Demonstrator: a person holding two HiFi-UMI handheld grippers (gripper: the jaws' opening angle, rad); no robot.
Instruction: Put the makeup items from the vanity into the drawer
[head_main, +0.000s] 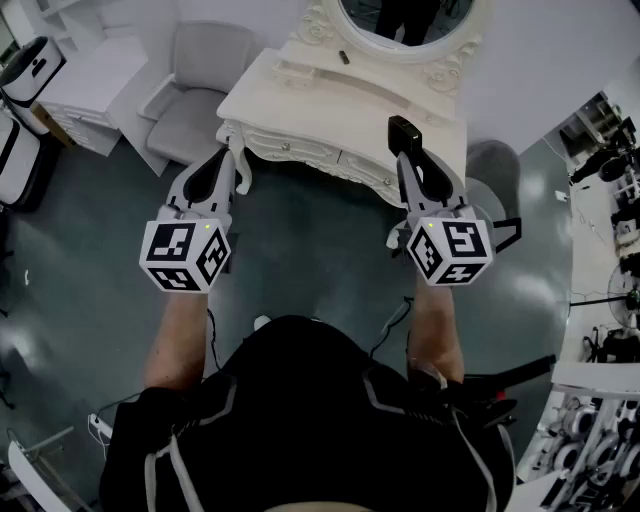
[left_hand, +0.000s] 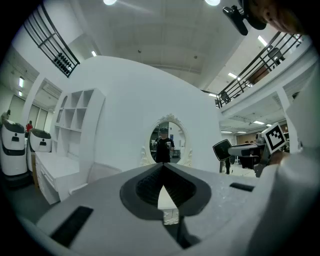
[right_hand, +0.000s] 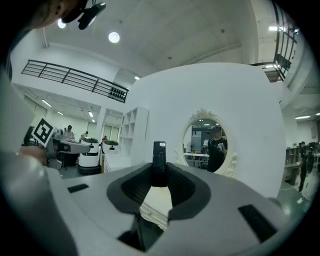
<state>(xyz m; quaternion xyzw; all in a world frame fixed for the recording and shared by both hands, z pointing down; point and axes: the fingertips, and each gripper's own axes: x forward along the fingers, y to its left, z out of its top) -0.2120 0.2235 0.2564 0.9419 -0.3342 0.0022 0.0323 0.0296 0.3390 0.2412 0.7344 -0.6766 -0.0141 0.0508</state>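
A white ornate vanity (head_main: 310, 110) with an oval mirror (head_main: 405, 20) stands ahead of me, its front drawers (head_main: 300, 152) closed. One small dark item (head_main: 343, 57) lies near the mirror. My right gripper (head_main: 403, 150) is shut on a flat black makeup case (head_main: 404, 130), held upright over the vanity's right front corner. In the right gripper view the case (right_hand: 159, 157) stands clamped between the pads of that gripper (right_hand: 159, 175). My left gripper (head_main: 234, 160) hovers at the vanity's left front corner, shut and holding nothing; in its own view that gripper (left_hand: 162, 167) has its tips together.
A grey armchair (head_main: 195, 95) stands left of the vanity and a round grey stool (head_main: 495, 165) to its right. White cabinets (head_main: 85, 95) and white robot-like units (head_main: 25, 70) line the left side. Cables and equipment crowd the right edge (head_main: 610, 190).
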